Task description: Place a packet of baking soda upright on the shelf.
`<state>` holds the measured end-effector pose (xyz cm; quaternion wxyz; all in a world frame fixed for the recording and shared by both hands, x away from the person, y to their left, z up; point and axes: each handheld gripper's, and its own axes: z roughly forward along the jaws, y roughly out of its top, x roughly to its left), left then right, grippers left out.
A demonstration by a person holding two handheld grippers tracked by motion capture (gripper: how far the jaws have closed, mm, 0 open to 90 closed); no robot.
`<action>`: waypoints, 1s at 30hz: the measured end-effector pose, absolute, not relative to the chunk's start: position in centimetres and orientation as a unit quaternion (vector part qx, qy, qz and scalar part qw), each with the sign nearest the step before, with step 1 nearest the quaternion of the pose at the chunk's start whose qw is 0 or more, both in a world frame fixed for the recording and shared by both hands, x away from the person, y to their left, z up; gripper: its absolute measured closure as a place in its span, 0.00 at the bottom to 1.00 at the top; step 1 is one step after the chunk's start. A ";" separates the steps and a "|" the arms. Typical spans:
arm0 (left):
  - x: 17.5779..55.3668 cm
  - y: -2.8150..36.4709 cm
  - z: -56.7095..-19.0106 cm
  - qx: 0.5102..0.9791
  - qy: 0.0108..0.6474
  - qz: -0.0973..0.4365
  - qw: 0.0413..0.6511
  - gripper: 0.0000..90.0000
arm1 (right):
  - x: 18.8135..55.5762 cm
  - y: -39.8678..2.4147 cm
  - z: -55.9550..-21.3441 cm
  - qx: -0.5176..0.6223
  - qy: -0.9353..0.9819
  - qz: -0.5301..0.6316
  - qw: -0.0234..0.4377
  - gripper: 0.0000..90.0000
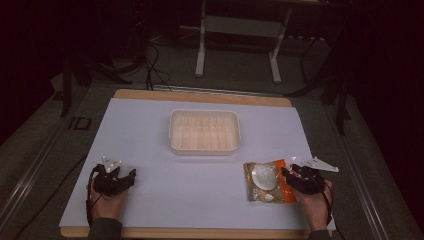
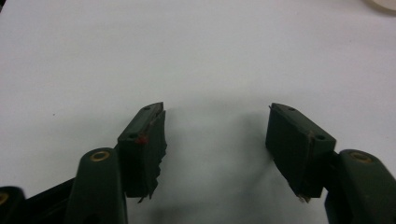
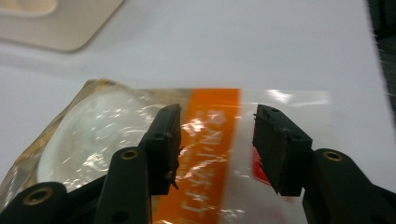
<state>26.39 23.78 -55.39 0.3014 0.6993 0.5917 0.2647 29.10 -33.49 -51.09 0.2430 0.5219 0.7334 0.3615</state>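
We are working at a table covered with a white sheet point(image 1: 165, 150), and the step in hand looks like the approach to a pick: we are bringing the right gripper point(image 1: 291, 176) up to a clear snack packet point(image 1: 266, 181) that is lying flat near the right front corner of the sheet, close in front of our right hand. In the right gripper view the packet point(image 3: 140, 135) is showing a pale round piece inside the plastic and an orange printed band point(image 3: 208, 154) running across it, and the right gripper point(image 3: 215, 140) is hanging low over that band with its jaws standing moderately apart, one to either side of the orange strip; the pads are not pressing on the plastic, so we are holding nothing yet. The left gripper point(image 1: 121, 177) is resting near the left front of the sheet, well apart from the packet, and in its own view the left gripper point(image 2: 217, 135) is gaping wide over bare white surface with nothing between the jaws. A cream tray point(image 1: 204, 148) is sitting empty near the middle of the sheet, beyond the packet, and we are judging it the likely place for the packet to go. The next move is calling for us to settle the right jaws down around the packet's near edge or a raised fold, then close gently, since slick flat plastic may slide away rather than lift.
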 end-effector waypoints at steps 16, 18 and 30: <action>26.2 24.1 -55.2 0.700 0.580 0.256 0.328 0.49 | 29.2 -33.0 -50.9 0.518 0.740 0.349 0.250 0.50; 26.2 24.1 -55.2 0.700 0.579 0.256 0.330 0.49 | 29.1 -33.4 -50.7 0.524 0.736 0.345 0.255 0.50; 26.1 24.2 -55.2 0.693 0.585 0.263 0.329 0.50 | 28.6 -36.7 -49.7 0.555 0.704 0.361 0.255 0.51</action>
